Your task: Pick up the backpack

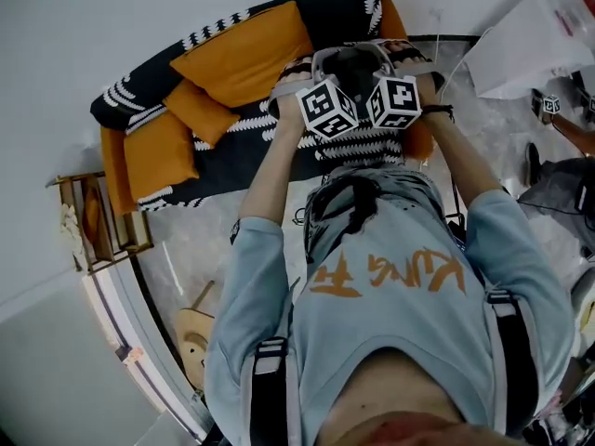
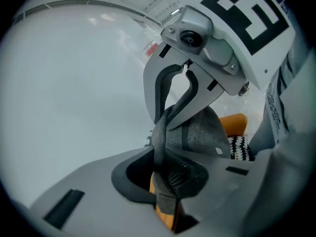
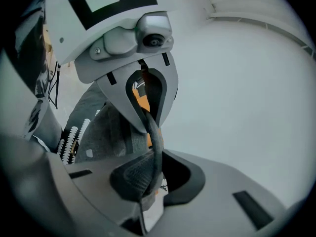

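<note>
A grey backpack (image 1: 358, 63) hangs over the sofa, straight ahead of me, between my two grippers. My left gripper (image 1: 311, 80) and right gripper (image 1: 407, 71) are side by side, their marker cubes almost touching. In the left gripper view, the left gripper (image 2: 165, 167) is shut on a grey strap (image 2: 160, 137), with the backpack's felt body (image 2: 205, 130) just beyond. In the right gripper view, the right gripper (image 3: 148, 174) is shut on another grey strap (image 3: 155, 137). Each gripper view shows the other gripper close opposite.
The sofa has orange cushions (image 1: 242, 54) and a black-and-white patterned throw (image 1: 223, 151). A small wooden shelf (image 1: 93, 221) stands at the left by the white wall. A white sheet (image 1: 530, 45) and another person's arm (image 1: 572, 128) are at the right.
</note>
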Demonstrator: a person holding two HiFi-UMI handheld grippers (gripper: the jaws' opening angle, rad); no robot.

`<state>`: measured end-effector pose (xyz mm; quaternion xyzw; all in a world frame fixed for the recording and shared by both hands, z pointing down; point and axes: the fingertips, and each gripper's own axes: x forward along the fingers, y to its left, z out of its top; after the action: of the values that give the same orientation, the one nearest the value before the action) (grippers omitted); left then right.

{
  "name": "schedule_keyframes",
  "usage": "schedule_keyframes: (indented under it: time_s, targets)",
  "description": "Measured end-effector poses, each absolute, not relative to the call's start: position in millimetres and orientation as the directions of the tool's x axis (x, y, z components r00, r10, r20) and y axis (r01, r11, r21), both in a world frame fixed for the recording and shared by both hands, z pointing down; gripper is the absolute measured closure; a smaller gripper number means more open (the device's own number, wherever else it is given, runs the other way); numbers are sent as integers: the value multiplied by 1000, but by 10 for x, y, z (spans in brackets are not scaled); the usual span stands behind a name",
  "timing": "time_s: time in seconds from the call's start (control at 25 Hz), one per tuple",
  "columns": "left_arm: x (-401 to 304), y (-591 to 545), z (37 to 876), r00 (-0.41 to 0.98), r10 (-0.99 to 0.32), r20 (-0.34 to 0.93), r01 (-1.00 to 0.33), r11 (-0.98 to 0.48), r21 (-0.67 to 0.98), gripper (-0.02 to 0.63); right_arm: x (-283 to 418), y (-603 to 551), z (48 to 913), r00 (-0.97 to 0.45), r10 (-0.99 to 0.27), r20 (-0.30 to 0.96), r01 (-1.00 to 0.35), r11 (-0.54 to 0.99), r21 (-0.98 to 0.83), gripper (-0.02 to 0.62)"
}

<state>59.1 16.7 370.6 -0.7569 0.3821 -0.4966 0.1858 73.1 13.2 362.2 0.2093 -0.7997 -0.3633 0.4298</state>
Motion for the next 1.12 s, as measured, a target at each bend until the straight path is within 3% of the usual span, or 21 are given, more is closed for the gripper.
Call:
schedule_keyframes:
  time_s: [0.68,1.12]
  targets:
    - [114,106,1886,49,-939,341,-390,-333,-859,558,215,36,1872,-747,-615,252,-38,418,908,545]
    - [49,74,1801,-7,-947,321,-321,-302,-898,555,141,9,1789,-769,-591,244,29,348,937,545]
